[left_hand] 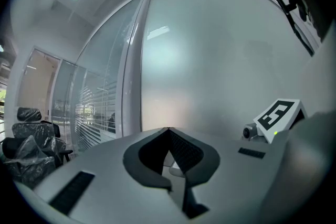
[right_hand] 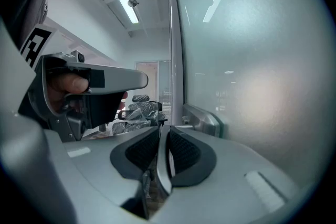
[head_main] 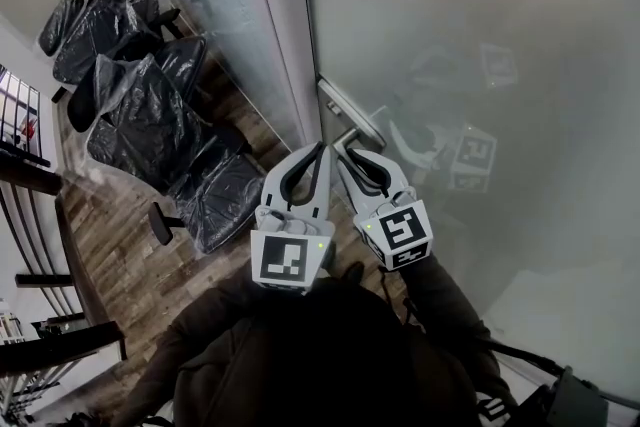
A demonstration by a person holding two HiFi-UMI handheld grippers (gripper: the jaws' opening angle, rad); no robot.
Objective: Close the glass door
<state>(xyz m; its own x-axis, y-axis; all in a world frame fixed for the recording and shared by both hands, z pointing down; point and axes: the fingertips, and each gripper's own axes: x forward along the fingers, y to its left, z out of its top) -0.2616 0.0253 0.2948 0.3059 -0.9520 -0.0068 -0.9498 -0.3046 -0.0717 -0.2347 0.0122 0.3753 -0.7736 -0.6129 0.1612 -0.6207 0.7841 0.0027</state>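
The frosted glass door (head_main: 480, 35) fills the right of the head view, its edge next to a fixed glass panel (head_main: 235, 5). A metal handle plate (head_main: 343, 107) sits at the door's edge, with a lever (head_main: 349, 140) below it. My right gripper (head_main: 354, 155) is shut on the lever. In the right gripper view the thin silver lever (right_hand: 160, 152) lies pinched between the dark pads, with the handle plate (right_hand: 202, 119) just beyond. My left gripper (head_main: 320, 149) is beside it on the left, shut, tips together (left_hand: 168, 130), holding nothing, pointing at the door glass (left_hand: 210, 60).
Several office chairs wrapped in black plastic (head_main: 150, 115) stand on the wood floor behind the fixed panel. Dark desk edges (head_main: 40, 177) run along the left. The right gripper's marker cube (left_hand: 278, 115) shows in the left gripper view.
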